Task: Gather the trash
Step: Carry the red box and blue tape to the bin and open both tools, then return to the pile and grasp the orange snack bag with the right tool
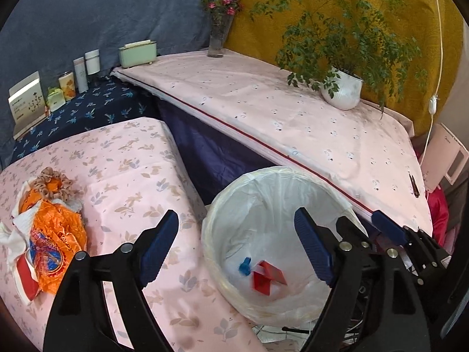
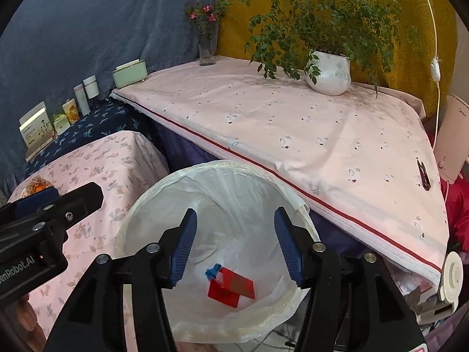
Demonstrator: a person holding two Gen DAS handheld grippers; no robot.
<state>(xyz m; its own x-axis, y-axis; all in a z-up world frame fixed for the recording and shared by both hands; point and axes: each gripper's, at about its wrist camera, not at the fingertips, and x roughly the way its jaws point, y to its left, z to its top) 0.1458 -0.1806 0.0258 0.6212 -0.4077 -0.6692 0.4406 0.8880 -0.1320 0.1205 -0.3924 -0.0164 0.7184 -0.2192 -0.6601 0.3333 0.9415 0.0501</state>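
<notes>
Below, red wrapper (image 2: 231,289) in bin (image 2: 146,202) — right hand-held gripper (image 2: 234,246) agape, empty, directly above.

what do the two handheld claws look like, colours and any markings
Both match: the left claw and right claw have black plastic frames with angular arms, silver round rivets at the pivots, and blue ribbed pads on the fingers. The left claw's black body, seen from the right wrist view, carries white lettering ending "Robot.AI".

walls: blue drape (image 1: 102,14) | mustard drape (image 1: 366,6) | pink-clothed table (image 1: 263,111)
</notes>
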